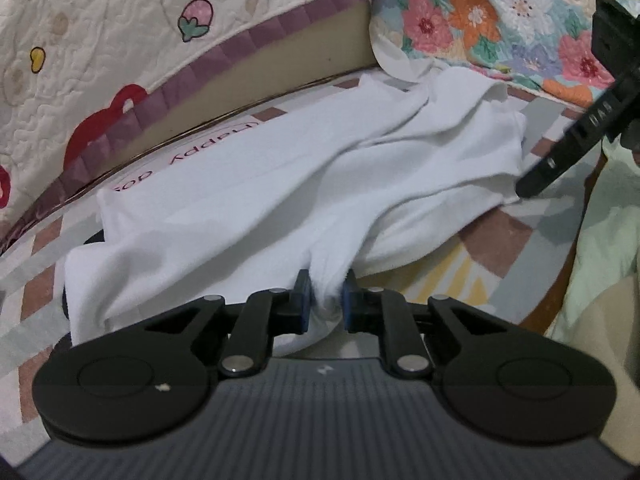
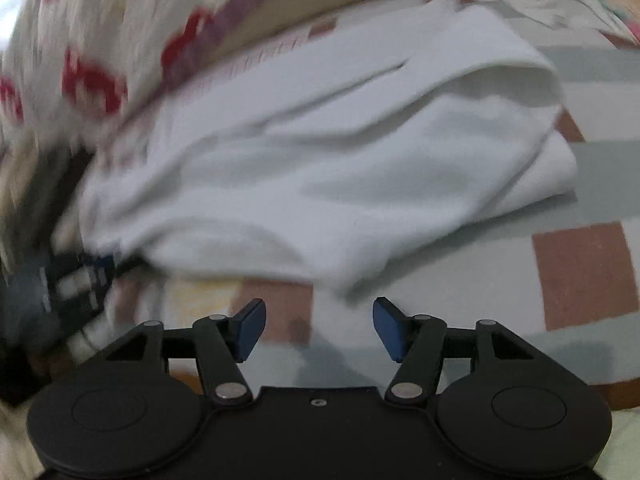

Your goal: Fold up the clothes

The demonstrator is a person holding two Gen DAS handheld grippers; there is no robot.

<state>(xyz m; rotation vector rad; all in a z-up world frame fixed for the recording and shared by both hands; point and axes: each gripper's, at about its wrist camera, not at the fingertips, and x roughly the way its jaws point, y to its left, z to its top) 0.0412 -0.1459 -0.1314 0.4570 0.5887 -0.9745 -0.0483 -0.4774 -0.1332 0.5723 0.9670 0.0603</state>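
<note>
A white garment [image 1: 260,196] with pink lettering lies crumpled and partly folded on a checked rug. My left gripper [image 1: 326,296] is shut on a bunched near edge of it, cloth squeezed between the blue pads. The right gripper's black finger [image 1: 560,156] shows at the right of the left wrist view, beside the garment's far corner. In the right wrist view, which is blurred, the same white garment [image 2: 320,160] fills the middle and my right gripper [image 2: 319,330] stands open just short of its near edge, nothing between its pads. The left gripper [image 2: 76,276] appears blurred at the left.
A cream quilt with strawberries and a purple border [image 1: 100,60] hangs over a bed edge at the back left. A flowered quilt [image 1: 500,20] lies at the back right. The checked rug [image 2: 580,272] shows beige and brown squares. Pale green fabric [image 1: 600,260] sits at the right.
</note>
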